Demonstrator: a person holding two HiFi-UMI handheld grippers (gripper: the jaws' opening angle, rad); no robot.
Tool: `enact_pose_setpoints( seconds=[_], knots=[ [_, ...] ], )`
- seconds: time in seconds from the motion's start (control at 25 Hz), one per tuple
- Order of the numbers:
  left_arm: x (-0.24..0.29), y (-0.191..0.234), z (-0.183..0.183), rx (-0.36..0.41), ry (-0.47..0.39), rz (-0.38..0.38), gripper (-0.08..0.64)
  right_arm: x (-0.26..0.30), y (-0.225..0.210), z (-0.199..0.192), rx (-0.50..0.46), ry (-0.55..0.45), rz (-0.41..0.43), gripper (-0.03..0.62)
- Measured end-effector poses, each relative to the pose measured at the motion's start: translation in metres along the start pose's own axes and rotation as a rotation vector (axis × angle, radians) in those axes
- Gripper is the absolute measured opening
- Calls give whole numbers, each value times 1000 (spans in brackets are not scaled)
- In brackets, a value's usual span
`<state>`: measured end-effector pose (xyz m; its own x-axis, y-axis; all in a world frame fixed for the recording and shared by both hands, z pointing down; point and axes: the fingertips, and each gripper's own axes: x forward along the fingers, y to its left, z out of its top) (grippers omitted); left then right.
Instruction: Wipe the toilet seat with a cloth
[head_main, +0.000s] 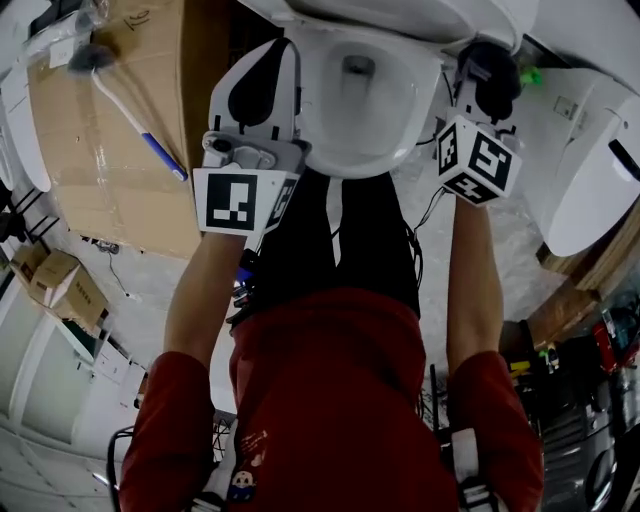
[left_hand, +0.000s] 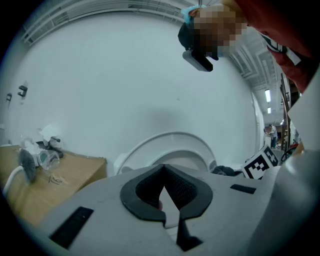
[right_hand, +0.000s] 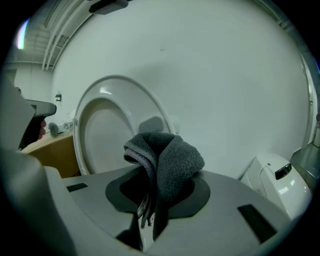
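- Left gripper (left_hand: 164, 172): fingers closed tip to tip, nothing between them; over the left rim of the white ceramic toilet bowl (head_main: 365, 150).
- Right gripper (head_main: 478, 88): fingers clamped on a folded dark grey terry cloth (right_hand: 167, 160), by the bowl's right rim; contact with the bowl unclear.
- White oval toilet lid (right_hand: 102, 130) stands raised.
- Brown cardboard box (head_main: 100, 170) sits left of the bowl, with a white-handled brush (head_main: 130, 115) on top.

A white ceramic toilet bowl (head_main: 365, 100) sits between the left claw (head_main: 283, 52) and the right claw (head_main: 487, 88), a folded grey terry cloth (right_hand: 167, 160) in the latter's jaws, and a brown cardboard box (head_main: 110, 175) lies left of the left claw.
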<state>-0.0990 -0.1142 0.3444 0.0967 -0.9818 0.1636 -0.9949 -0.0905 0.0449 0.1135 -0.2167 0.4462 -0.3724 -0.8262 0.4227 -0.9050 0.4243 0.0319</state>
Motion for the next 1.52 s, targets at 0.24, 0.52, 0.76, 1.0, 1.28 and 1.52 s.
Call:
enact_pose_setpoints(
  seconds=[0.24, 0.52, 0.76, 1.0, 1.28, 1.52],
  knots=[
    [5, 16, -25, 4, 12, -2, 11, 19, 3, -37, -33, 39, 11, 84],
    [6, 19, -53, 7, 29, -26, 11, 36, 9, -83, -15, 117, 3, 84],
    [-1, 16, -78, 15, 58, -49, 11, 45, 22, -111, 2, 117, -1, 84],
    [3, 1, -105, -24, 66, -87, 11, 44, 19, -112, -1, 38, -34, 84],
    [2, -7, -131, -38, 84, -102, 11, 47, 36, -124, -28, 21, -19, 84],
    [1, -5, -143, -46, 104, -94, 11, 66, 44, -161, -13, 117, -3, 83]
  ],
)
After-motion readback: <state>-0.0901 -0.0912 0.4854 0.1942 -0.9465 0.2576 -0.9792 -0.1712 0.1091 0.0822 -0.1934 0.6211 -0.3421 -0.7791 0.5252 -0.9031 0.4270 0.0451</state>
